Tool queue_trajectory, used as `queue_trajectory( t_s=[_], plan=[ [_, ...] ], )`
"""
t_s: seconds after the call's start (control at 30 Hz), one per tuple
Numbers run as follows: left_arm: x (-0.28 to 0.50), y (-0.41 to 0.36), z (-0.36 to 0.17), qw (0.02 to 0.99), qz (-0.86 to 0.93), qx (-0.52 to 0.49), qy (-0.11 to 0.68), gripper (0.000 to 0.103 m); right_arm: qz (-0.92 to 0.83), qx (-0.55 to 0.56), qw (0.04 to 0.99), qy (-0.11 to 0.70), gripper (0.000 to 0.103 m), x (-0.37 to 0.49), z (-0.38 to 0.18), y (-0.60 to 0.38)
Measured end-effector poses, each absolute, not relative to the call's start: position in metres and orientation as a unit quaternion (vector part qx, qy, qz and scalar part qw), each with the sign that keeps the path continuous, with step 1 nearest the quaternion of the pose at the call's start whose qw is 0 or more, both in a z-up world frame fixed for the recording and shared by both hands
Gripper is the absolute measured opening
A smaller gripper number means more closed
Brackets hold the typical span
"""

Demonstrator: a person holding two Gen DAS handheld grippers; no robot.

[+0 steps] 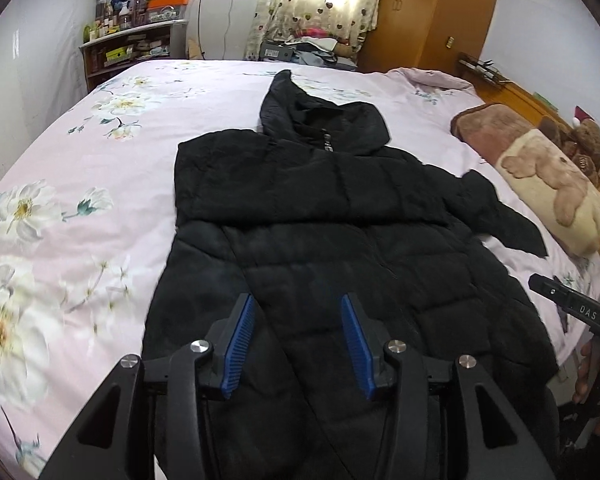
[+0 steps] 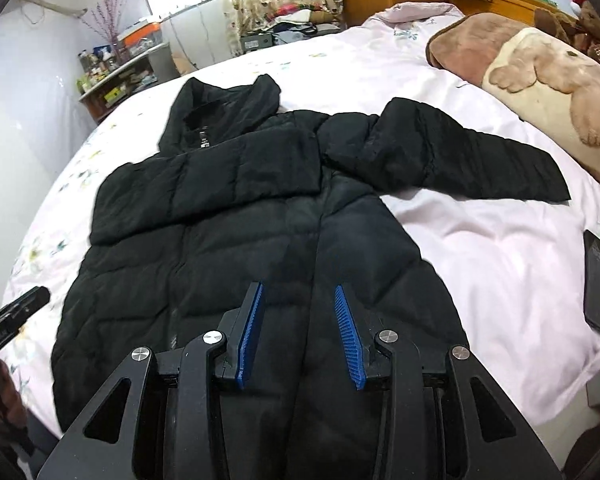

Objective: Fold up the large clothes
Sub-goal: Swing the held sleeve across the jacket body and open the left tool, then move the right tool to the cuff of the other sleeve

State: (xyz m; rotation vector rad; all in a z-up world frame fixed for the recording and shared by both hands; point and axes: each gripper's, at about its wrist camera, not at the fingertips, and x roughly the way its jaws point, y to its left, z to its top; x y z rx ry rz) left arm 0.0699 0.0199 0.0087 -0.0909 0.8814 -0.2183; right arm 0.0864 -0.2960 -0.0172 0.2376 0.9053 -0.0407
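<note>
A black hooded puffer jacket (image 1: 320, 216) lies flat on the bed, hood (image 1: 320, 120) pointing away. Its left sleeve is folded across the chest (image 2: 204, 184). Its right sleeve (image 2: 460, 152) stretches out to the right over the sheet. My left gripper (image 1: 298, 304) is open and empty above the jacket's lower left part. My right gripper (image 2: 300, 296) is open and empty above the lower middle of the jacket (image 2: 260, 240). Each gripper shows at the edge of the other's view: the right one (image 1: 572, 308), the left one (image 2: 16, 316).
The bed has a pink floral sheet (image 1: 60, 200). A bear-print pillow (image 1: 540, 180) and a teddy bear (image 1: 588, 140) lie at the right. A dark phone (image 2: 596, 280) lies on the sheet right of the jacket. A cluttered shelf (image 1: 132, 44) stands beyond the bed.
</note>
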Motion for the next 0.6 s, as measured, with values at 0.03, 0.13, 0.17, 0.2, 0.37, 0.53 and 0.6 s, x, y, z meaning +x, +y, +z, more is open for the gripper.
queue_trajectory(
  t_s=[0.03,0.13,0.17,0.2,0.37,0.53,0.6],
  plan=[
    [0.067,0.017,0.010,0.897,-0.109,-0.045,0.425,0.050,-0.017,0.110,0.894,0.434,0.038,0.081,-0.014,-0.294],
    [0.059,0.012,0.017,0.899,-0.113,-0.041,0.422,0.053,-0.011,0.095,0.898,0.429,0.038,0.065,-0.007,-0.288],
    [0.057,0.011,0.018,0.899,-0.114,-0.039,0.421,0.054,-0.009,0.094,0.898,0.429,0.038,0.062,-0.007,-0.288],
    [0.056,0.009,0.019,0.899,-0.115,-0.038,0.420,0.055,-0.008,0.093,0.898,0.431,0.038,0.061,-0.008,-0.288],
    [0.058,-0.002,0.022,0.900,-0.118,-0.029,0.418,0.057,-0.013,0.104,0.895,0.434,0.038,0.061,-0.013,-0.297],
    [0.071,-0.013,0.016,0.898,-0.119,-0.025,0.423,0.058,-0.026,0.120,0.894,0.431,0.049,0.065,-0.018,-0.317],
    [0.078,-0.016,0.014,0.898,-0.118,-0.022,0.423,0.058,-0.037,0.131,0.892,0.430,0.050,0.072,-0.023,-0.331]
  ],
)
